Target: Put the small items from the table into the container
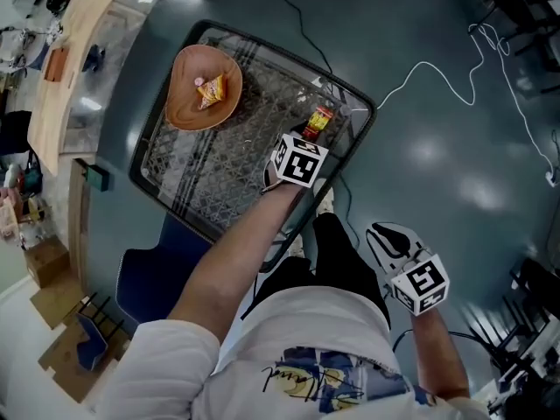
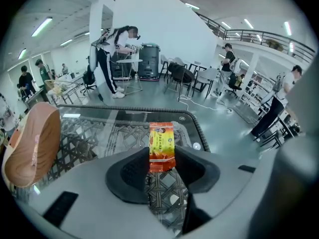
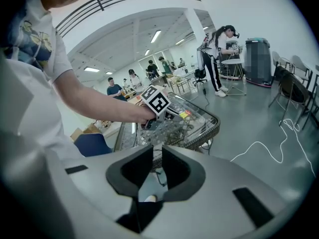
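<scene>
An orange-and-yellow snack packet (image 2: 161,138) lies near the right edge of the glass-topped wicker table (image 1: 227,182). My left gripper (image 2: 162,151) points steeply down at it, and the jaws meet both long sides of its near end. From above, the left gripper (image 1: 302,140) sits just short of the packet (image 1: 318,121). The brown bowl (image 1: 184,108) at the table's far left holds a yellow packet and a small pink one; it also shows as the bowl (image 2: 35,143). My right gripper (image 1: 382,234) hangs off the table over the floor, its jaws (image 3: 157,148) a narrow gap apart and empty.
A blue chair (image 1: 144,278) stands against the table's near-left side. A white cable (image 1: 437,73) trails over the grey floor to the right. A wooden board (image 1: 70,68) and cluttered shelves line the left. People stand at desks far behind the table (image 2: 119,49).
</scene>
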### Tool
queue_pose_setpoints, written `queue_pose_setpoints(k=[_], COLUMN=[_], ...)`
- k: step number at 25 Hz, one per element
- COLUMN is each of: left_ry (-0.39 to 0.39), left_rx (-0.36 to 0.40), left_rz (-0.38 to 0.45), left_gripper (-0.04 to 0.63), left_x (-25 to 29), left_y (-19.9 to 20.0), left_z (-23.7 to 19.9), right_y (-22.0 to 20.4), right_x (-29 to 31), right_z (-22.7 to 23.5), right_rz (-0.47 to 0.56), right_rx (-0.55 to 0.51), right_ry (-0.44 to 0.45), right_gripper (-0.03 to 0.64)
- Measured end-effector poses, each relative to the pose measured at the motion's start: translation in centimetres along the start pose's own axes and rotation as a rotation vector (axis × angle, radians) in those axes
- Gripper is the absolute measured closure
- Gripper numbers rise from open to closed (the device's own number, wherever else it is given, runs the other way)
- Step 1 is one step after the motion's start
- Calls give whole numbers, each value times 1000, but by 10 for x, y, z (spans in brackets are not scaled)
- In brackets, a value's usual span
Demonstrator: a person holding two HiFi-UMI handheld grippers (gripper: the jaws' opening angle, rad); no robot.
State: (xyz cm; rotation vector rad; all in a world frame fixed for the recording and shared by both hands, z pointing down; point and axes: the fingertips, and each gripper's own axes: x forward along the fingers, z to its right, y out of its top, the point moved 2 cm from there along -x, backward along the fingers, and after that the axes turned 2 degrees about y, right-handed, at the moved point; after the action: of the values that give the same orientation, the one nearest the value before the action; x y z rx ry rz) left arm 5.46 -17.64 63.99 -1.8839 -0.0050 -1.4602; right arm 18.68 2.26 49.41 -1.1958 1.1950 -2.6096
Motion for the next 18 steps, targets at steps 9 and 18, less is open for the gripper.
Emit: queue_pose_setpoints(k=[9, 18], left_ry=[60, 197], left_rx=[-116, -211], left_rz=[138, 168], left_gripper=[428, 428], left_x=[-95, -155], left_y=[10, -11], left_z=[-58, -156], right_y=[39, 58], right_x=[39, 69], right_z=[-21, -41], right_rz=[-22, -46], right_rx=[-111, -180], right_ry=[116, 205], right_gripper=[557, 557])
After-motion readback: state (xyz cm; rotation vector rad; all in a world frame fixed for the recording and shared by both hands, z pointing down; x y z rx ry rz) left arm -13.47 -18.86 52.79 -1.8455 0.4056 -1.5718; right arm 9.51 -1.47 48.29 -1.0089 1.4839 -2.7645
